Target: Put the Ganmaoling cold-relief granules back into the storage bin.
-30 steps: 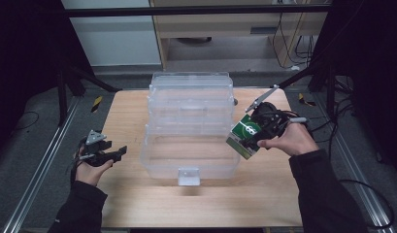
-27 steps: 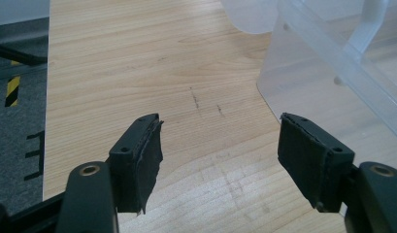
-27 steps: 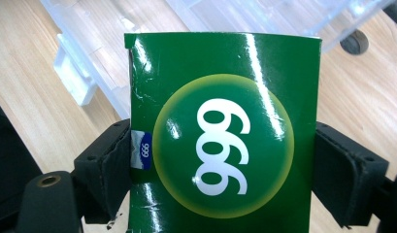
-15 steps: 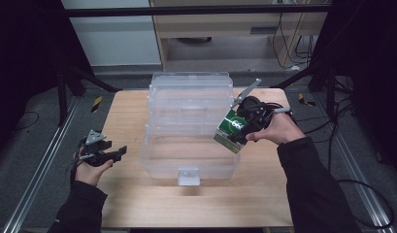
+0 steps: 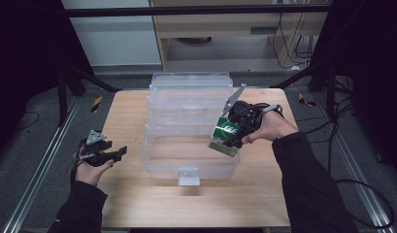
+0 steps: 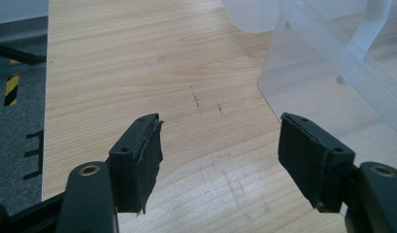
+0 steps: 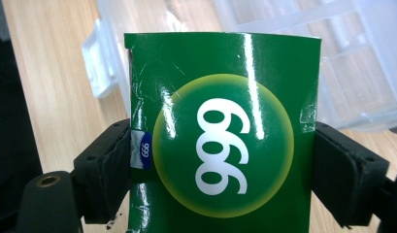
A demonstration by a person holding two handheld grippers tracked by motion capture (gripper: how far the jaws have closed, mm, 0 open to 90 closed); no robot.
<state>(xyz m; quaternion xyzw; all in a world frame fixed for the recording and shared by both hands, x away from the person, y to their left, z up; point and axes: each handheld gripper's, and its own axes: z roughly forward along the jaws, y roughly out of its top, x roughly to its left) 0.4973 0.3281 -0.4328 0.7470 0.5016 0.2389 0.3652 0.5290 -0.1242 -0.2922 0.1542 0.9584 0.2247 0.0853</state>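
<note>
We have carried the green box (image 5: 226,135), squeezed in our right gripper (image 5: 237,130), from the table's right edge over the clear bin (image 5: 189,167); dropping it in looks next. Our left gripper (image 5: 110,154) waits wide open, empty.

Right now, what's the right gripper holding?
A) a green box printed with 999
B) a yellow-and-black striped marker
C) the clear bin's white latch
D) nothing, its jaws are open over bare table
A: in the right gripper view the jaws of the right gripper press both sides of the green box, held over the clear bin.
</note>
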